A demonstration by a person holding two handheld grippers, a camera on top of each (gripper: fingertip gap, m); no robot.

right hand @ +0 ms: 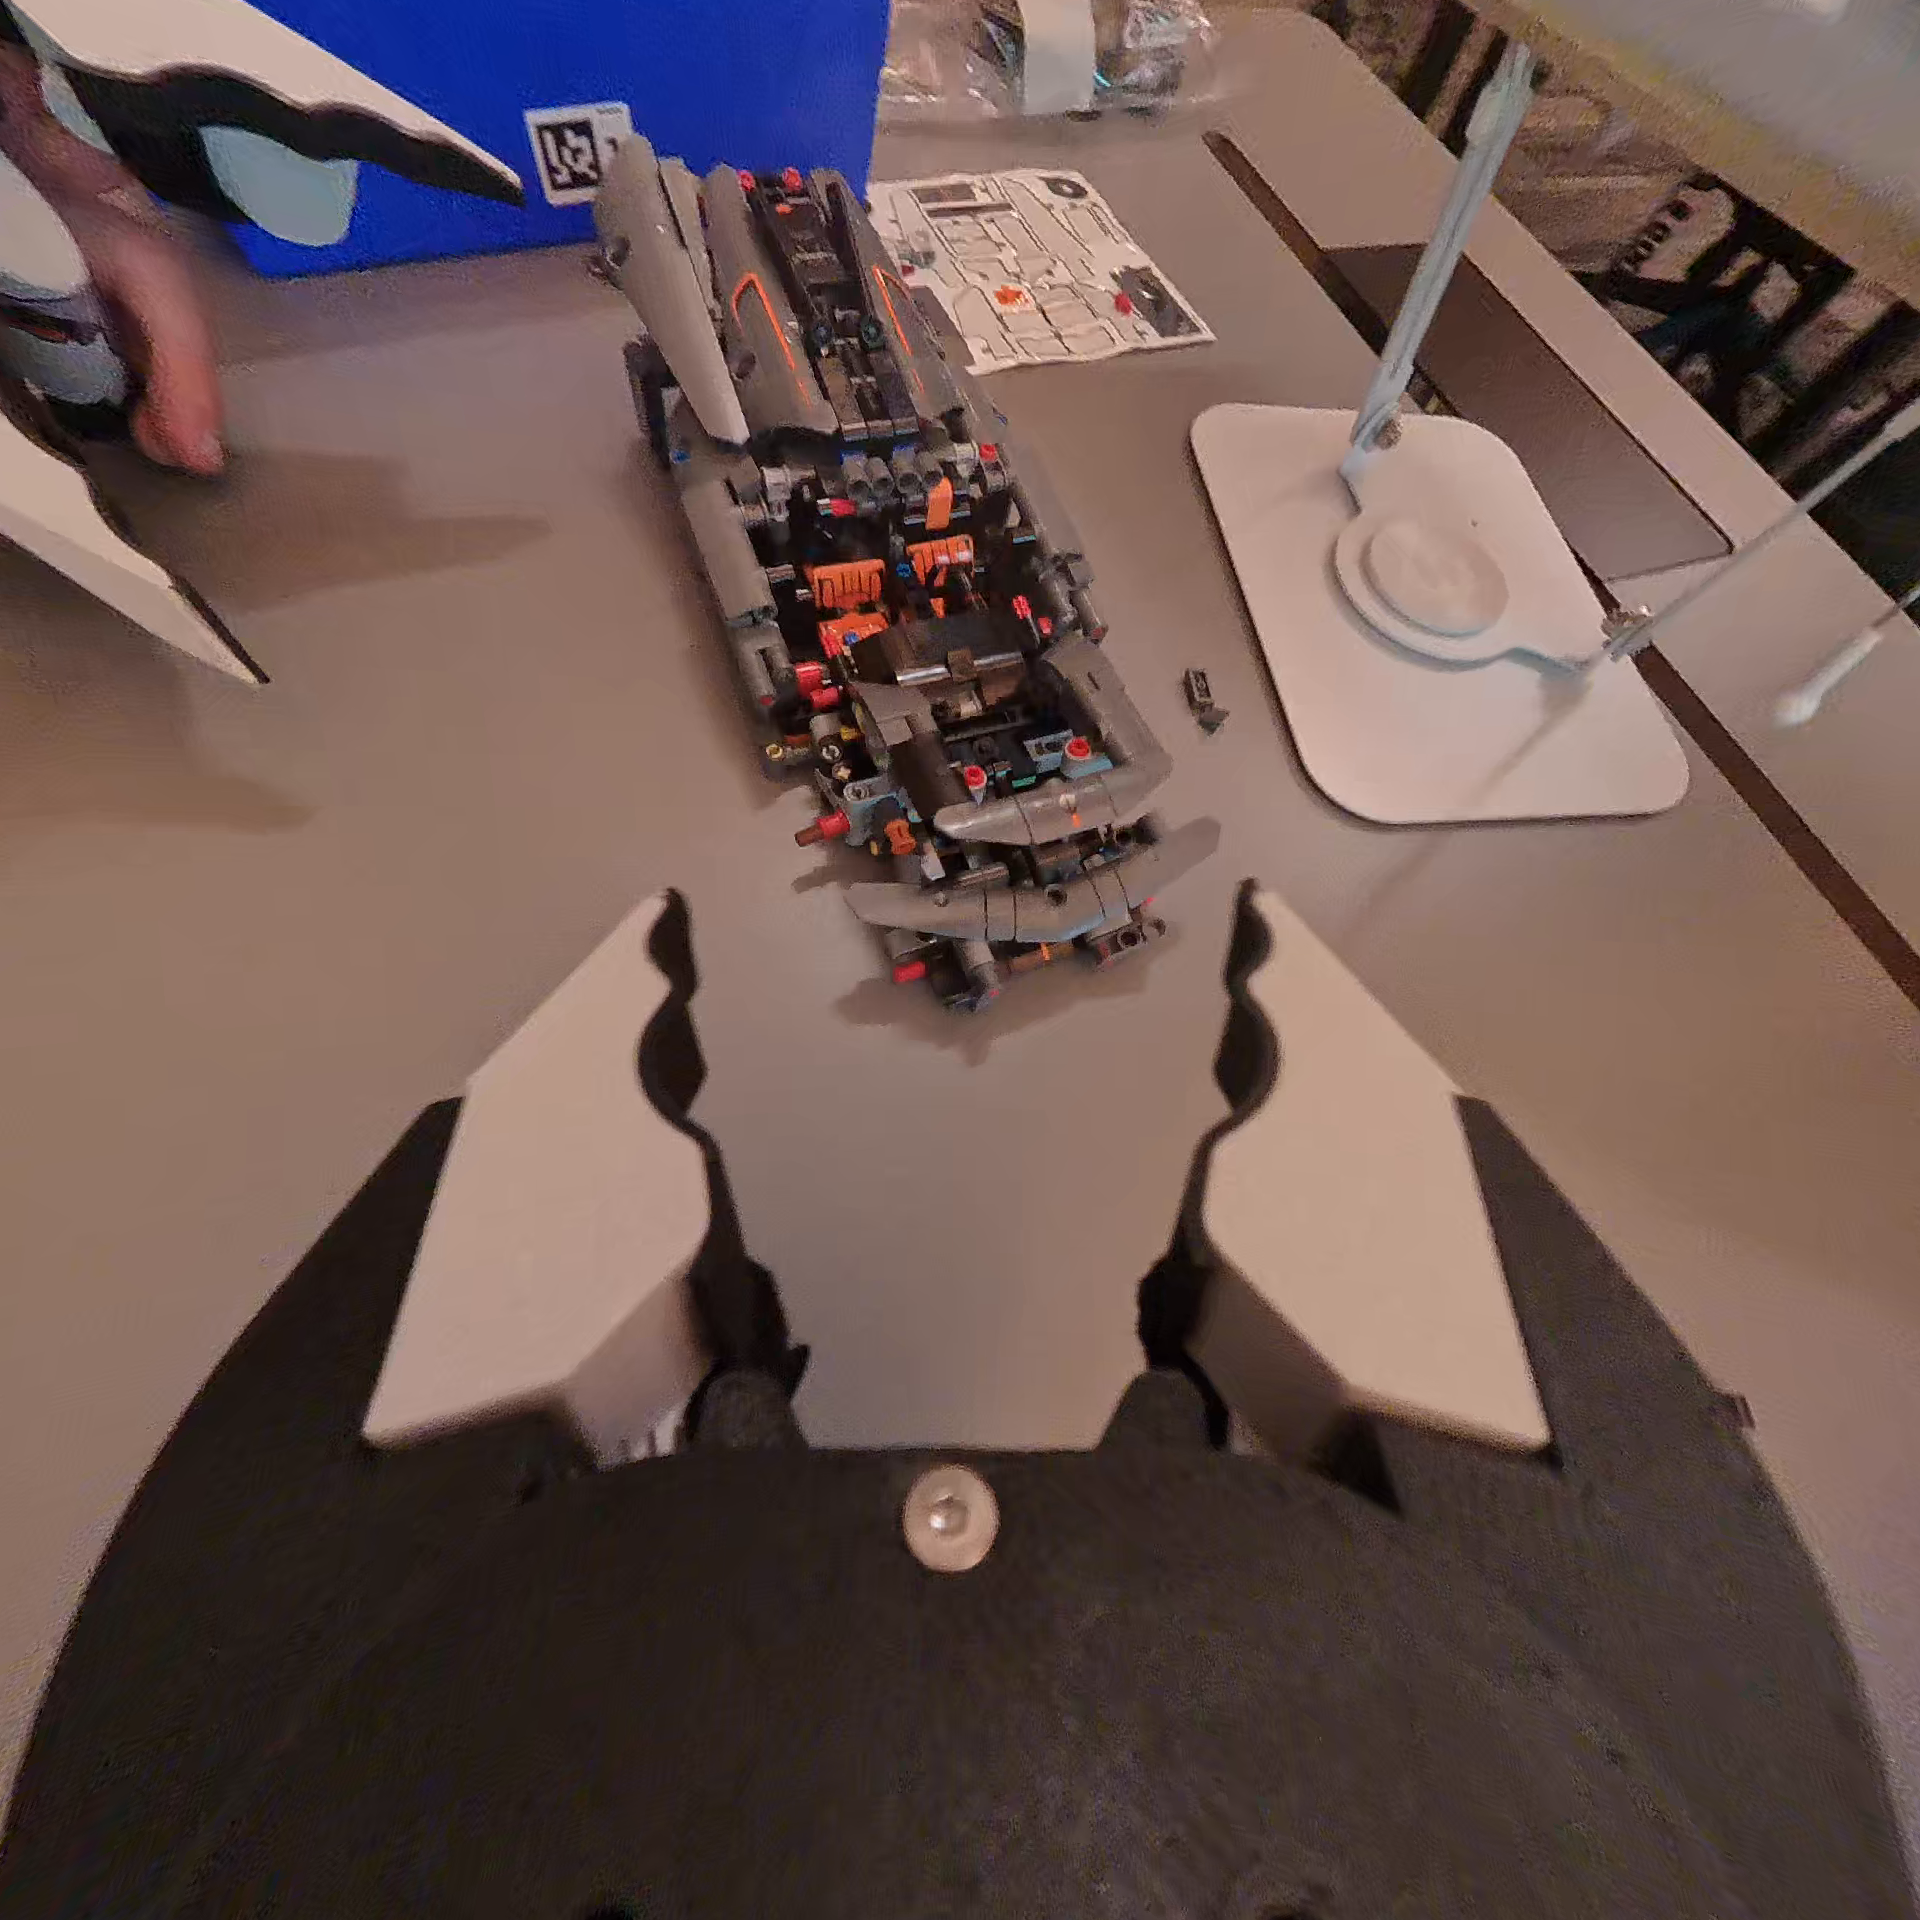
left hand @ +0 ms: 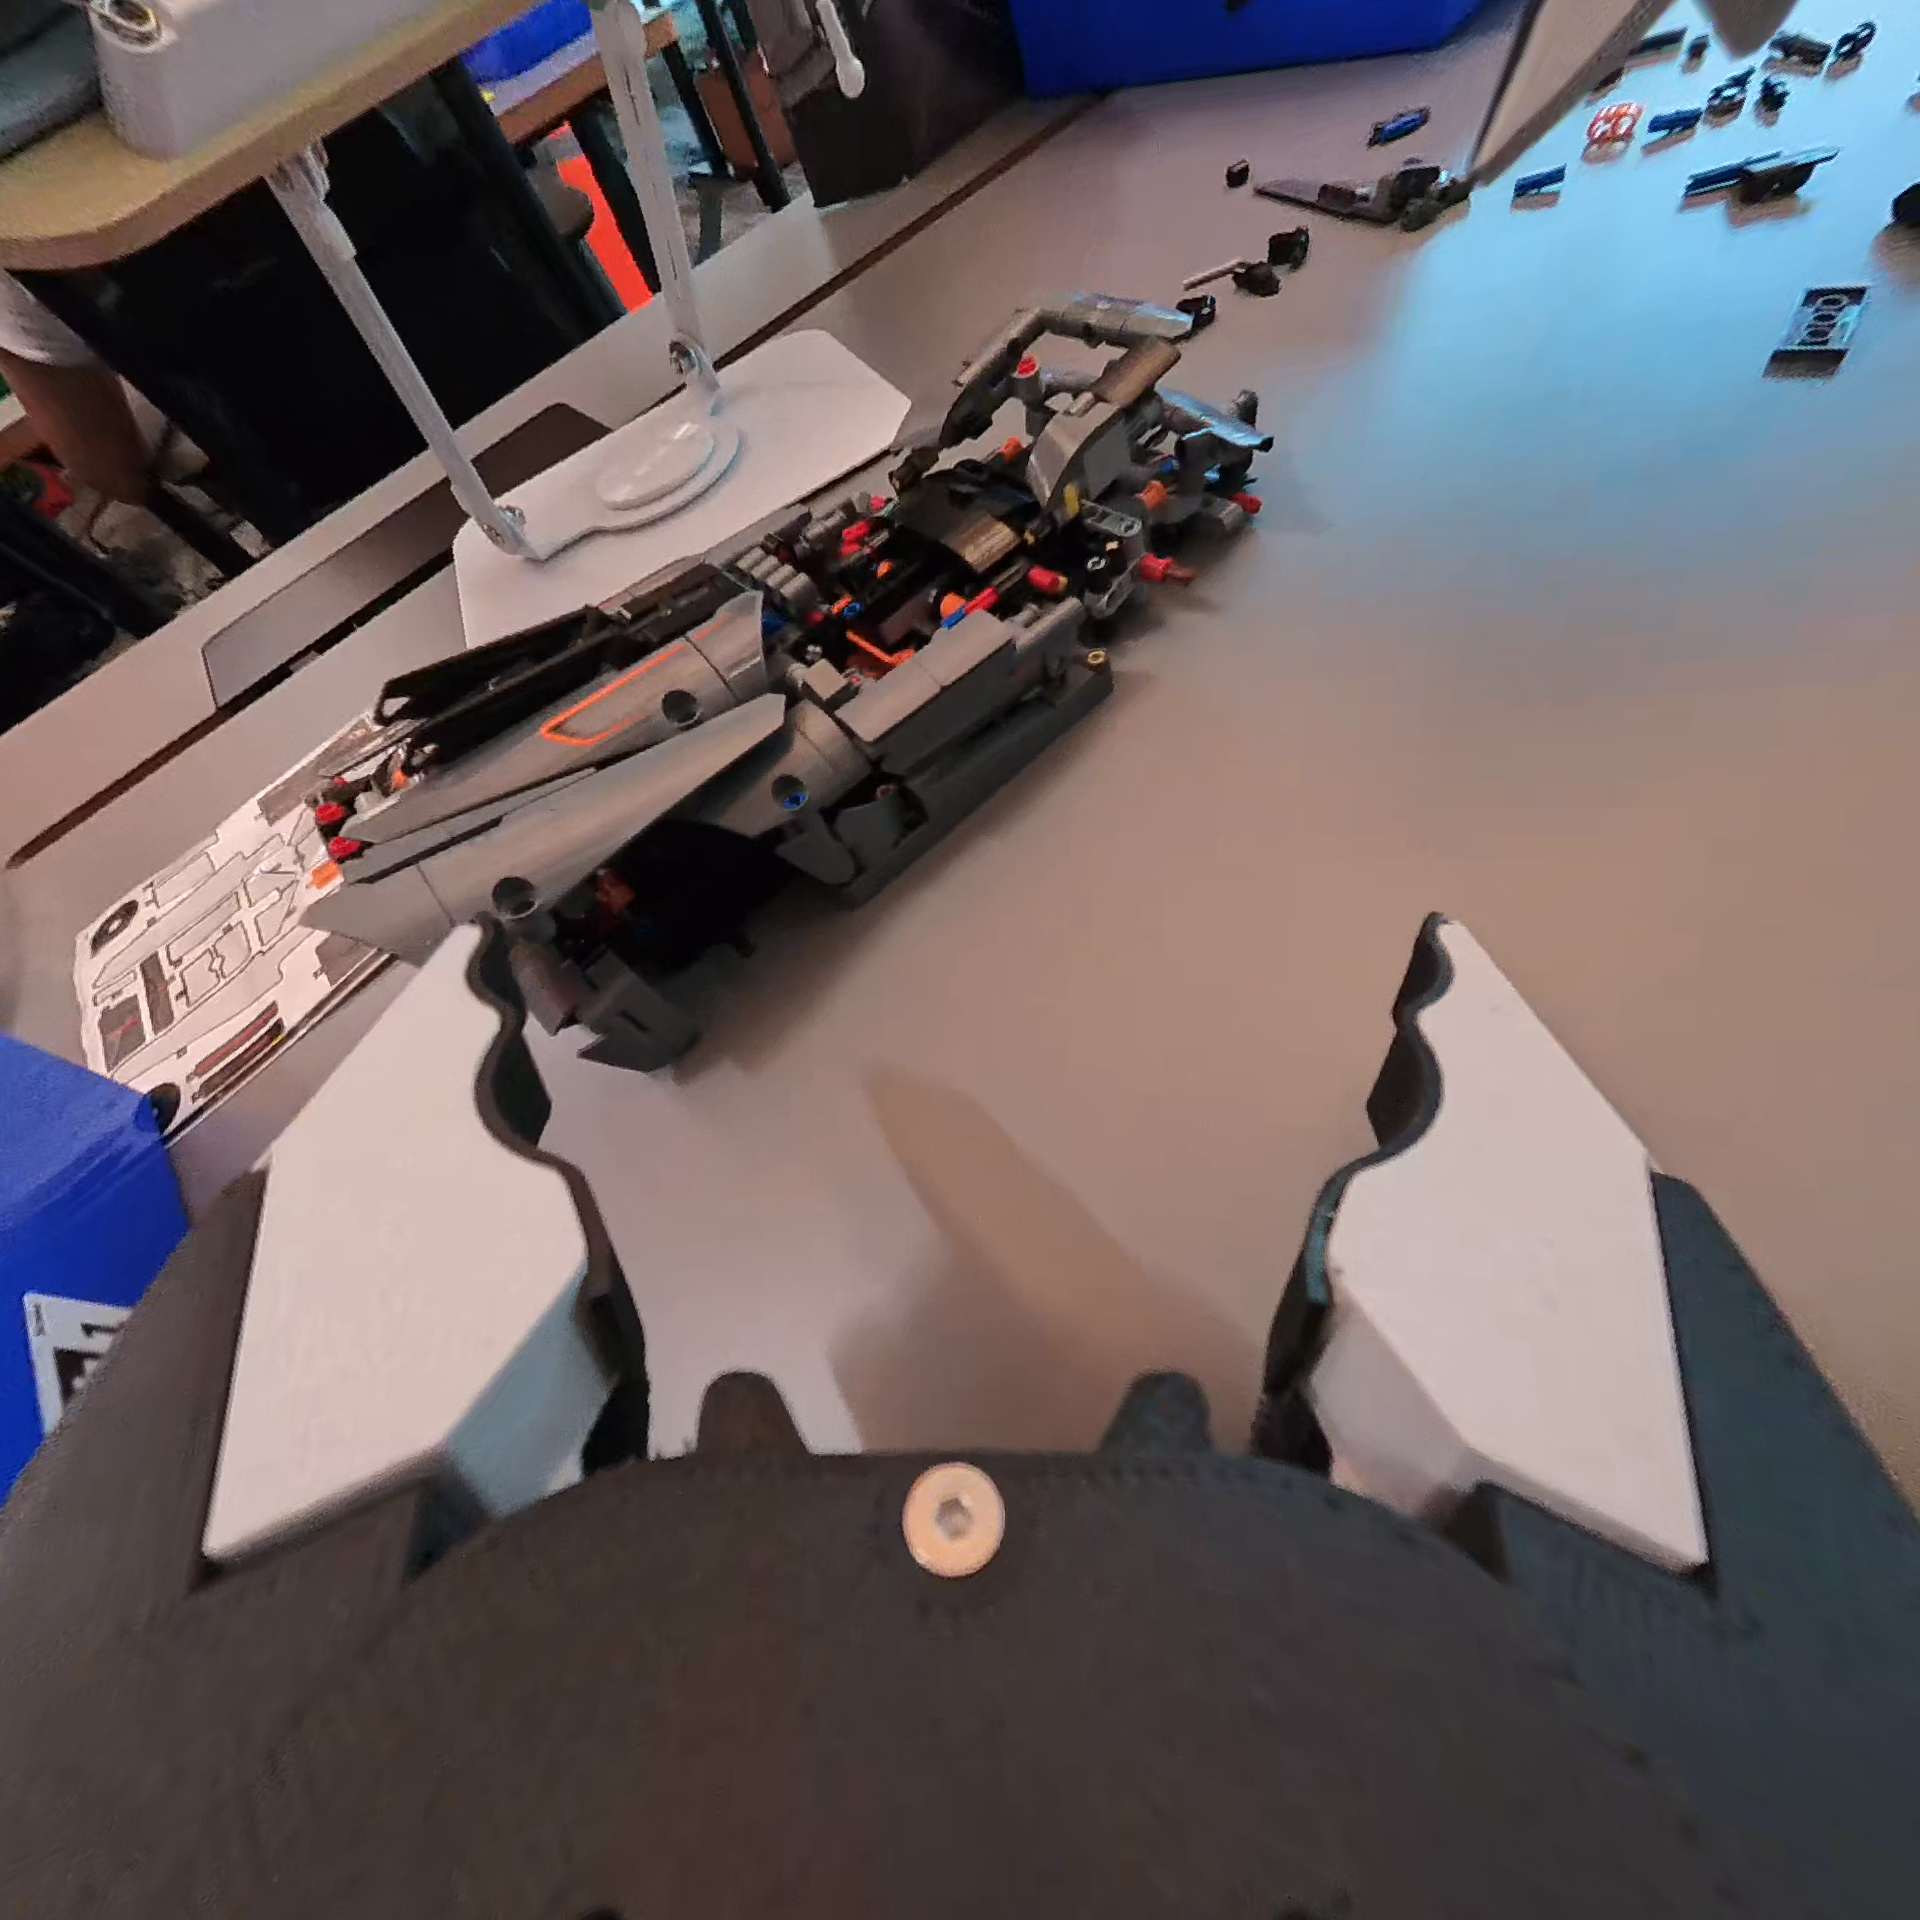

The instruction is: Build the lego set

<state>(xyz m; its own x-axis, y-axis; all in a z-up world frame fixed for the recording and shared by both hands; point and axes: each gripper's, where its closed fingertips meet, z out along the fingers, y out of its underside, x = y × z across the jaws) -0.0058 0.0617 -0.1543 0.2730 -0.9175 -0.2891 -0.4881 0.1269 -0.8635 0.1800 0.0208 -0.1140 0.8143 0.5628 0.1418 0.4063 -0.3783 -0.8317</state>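
1. Left gripper (left hand: 961, 966): jaws wide apart, nothing between them, above bare table (left hand: 1455, 831). Its left fingertip (left hand: 457, 966) overlaps the near end of the model (left hand: 748, 686) in view; contact cannot be told.
2. Right gripper (right hand: 956, 904): jaws wide apart, nothing held. It faces the model's other end, close to it but apart.
3. Model: part-built grey, black and orange car, lying lengthwise mid-table.
4. Open room: bare table on the model's long side away from the stand, and under both grippers.
5. Obstructions: a white stand (right hand: 1434, 623) with slanted arms just beside the model; a small black piece (right hand: 1203, 696) between them; a sheet (right hand: 1039, 270) and blue box (right hand: 623, 94) at the model's far end.
6. Loose parts (left hand: 1756, 177) lie scattered, well apart from the model.
7. The table seam (right hand: 1558, 520) runs behind the stand.
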